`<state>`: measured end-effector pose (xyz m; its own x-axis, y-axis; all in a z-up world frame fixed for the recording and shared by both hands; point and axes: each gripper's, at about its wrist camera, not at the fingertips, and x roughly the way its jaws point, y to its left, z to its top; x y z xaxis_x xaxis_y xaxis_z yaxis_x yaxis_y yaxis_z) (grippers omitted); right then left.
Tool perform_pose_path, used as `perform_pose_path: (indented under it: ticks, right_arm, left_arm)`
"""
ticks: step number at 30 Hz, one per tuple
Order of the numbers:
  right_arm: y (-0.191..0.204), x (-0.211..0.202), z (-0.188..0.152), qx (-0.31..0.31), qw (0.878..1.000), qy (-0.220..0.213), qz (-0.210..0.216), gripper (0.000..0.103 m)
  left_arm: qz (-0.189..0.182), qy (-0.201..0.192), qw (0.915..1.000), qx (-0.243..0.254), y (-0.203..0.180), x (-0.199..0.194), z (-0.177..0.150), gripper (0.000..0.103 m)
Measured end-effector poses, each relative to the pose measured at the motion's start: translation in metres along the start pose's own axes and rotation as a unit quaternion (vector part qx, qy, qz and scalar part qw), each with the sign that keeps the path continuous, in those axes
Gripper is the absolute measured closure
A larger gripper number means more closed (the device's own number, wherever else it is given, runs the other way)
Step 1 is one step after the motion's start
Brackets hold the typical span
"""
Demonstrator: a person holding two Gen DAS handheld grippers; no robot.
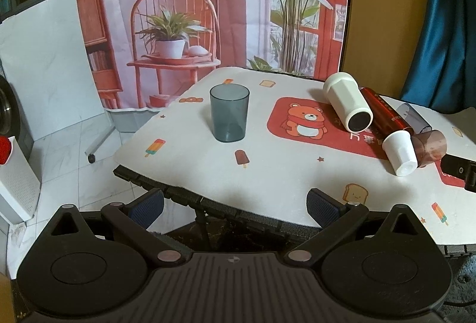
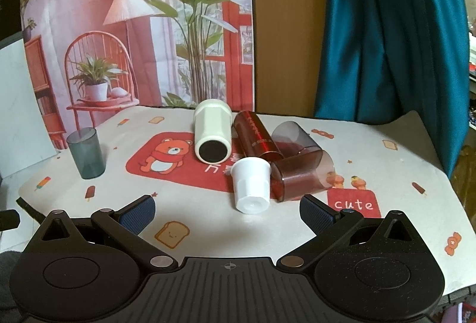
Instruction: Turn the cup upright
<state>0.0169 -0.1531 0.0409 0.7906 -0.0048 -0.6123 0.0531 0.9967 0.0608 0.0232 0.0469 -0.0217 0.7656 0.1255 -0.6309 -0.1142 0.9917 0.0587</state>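
A grey-blue see-through cup (image 1: 229,112) stands upright on the table's left side; it also shows in the right wrist view (image 2: 86,152). Several cups lie on their sides in a cluster: a small white cup (image 2: 251,185), a tall white cup (image 2: 212,131), a red tube cup (image 2: 256,136), a brown see-through cup (image 2: 300,175) and a clear grey one (image 2: 293,133). My left gripper (image 1: 235,205) is open and empty at the table's near edge. My right gripper (image 2: 227,211) is open and empty, just in front of the small white cup.
The table wears a white cloth (image 2: 208,221) with a red bear patch. A printed room backdrop (image 1: 193,10) hangs behind it. A blue curtain (image 2: 386,25) hangs at the right. A white box (image 1: 15,183) stands on the tiled floor at left.
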Motion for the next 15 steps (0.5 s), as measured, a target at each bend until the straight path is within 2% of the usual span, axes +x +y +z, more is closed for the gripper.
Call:
perform_pose_path:
  ticks: [15]
  right_arm:
    - [-0.0002, 0.0009, -0.0011, 0.001, 1.000, 0.001, -0.001, 0.000]
  left_arm:
    - [0.000, 0.000, 1.0000, -0.009, 0.0029, 0.0002, -0.0008, 0.000]
